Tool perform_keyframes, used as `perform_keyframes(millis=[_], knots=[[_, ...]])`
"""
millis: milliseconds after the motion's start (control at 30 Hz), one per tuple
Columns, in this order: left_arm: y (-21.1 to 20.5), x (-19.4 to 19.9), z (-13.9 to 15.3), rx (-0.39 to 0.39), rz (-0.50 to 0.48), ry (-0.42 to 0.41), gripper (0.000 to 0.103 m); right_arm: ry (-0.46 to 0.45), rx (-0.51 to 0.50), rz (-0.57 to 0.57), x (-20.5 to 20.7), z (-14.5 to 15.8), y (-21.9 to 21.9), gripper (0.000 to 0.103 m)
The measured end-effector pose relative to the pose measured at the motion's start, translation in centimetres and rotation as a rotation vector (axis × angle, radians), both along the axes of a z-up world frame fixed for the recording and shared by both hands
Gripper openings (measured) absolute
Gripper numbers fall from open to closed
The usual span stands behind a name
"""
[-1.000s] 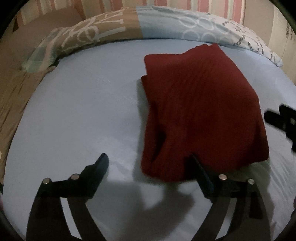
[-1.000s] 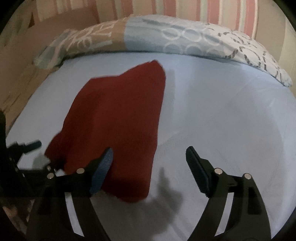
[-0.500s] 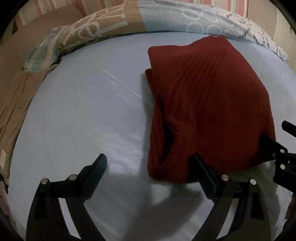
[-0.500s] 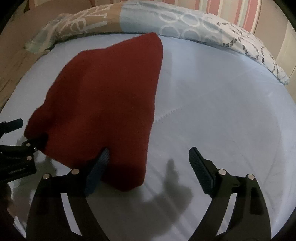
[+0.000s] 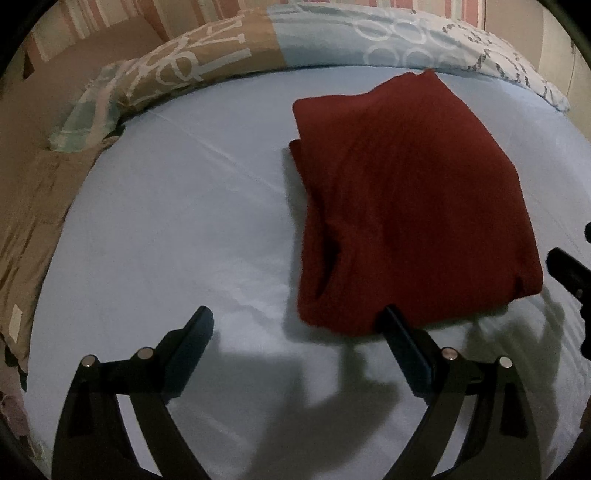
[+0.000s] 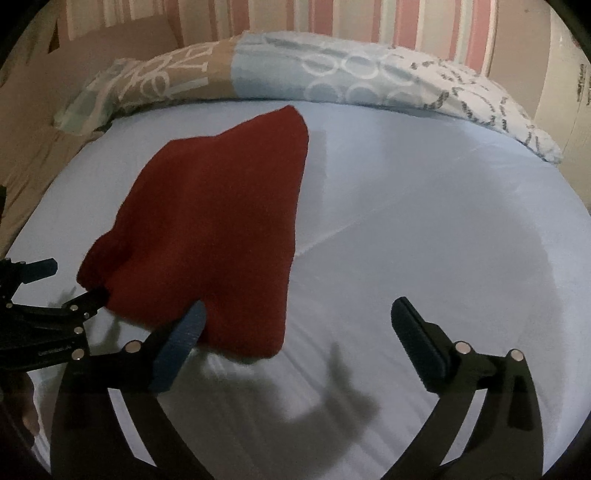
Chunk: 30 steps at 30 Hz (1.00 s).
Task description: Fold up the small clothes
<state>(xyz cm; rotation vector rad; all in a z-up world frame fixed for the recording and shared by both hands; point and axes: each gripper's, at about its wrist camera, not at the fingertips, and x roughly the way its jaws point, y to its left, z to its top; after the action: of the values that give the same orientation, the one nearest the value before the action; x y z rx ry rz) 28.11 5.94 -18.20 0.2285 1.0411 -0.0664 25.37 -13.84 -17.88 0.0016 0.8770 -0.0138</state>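
Observation:
A dark red garment [image 5: 406,206] lies folded into a rough rectangle on the light blue bed sheet [image 5: 177,229]. My left gripper [image 5: 295,325] is open and empty just before the garment's near edge, its right finger at the near left corner. In the right wrist view the garment [image 6: 210,229] lies to the left. My right gripper [image 6: 299,317] is open and empty, its left finger at the garment's near right corner. The left gripper's fingers [image 6: 88,299] show at the left edge there.
A patterned duvet [image 5: 258,48] in tan, blue and white is bunched along the far side of the bed. A striped wall [image 6: 332,22] rises behind it. A tan blanket [image 5: 26,221] lies off the left edge of the sheet.
Both grippers have stayed open and empty. They dipped closer to the garment's near edge half a second ago and have now drawn back a little. The garment has not moved.

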Motion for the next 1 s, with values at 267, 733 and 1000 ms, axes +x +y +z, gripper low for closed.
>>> perform_keyframes(millis=[267,733,1000], knots=[[1.8,-2.0,1.9,-0.093,0.026,-0.076,0.099,-0.048,-0.005,-0.001,-1.7,0.7,-0.2,0.100],[-2.1,3.2,-0.3,-0.205,-0.033,0.006,0.100,-0.057,-0.027,-0.039,0.5,1.0,-2.1,0.100],[-3.7,5.7,-2.7,-0.223,-0.078,0.042,0.100,-0.061,-0.014,0.002,4.9,1.4,-3.1,0.100]])
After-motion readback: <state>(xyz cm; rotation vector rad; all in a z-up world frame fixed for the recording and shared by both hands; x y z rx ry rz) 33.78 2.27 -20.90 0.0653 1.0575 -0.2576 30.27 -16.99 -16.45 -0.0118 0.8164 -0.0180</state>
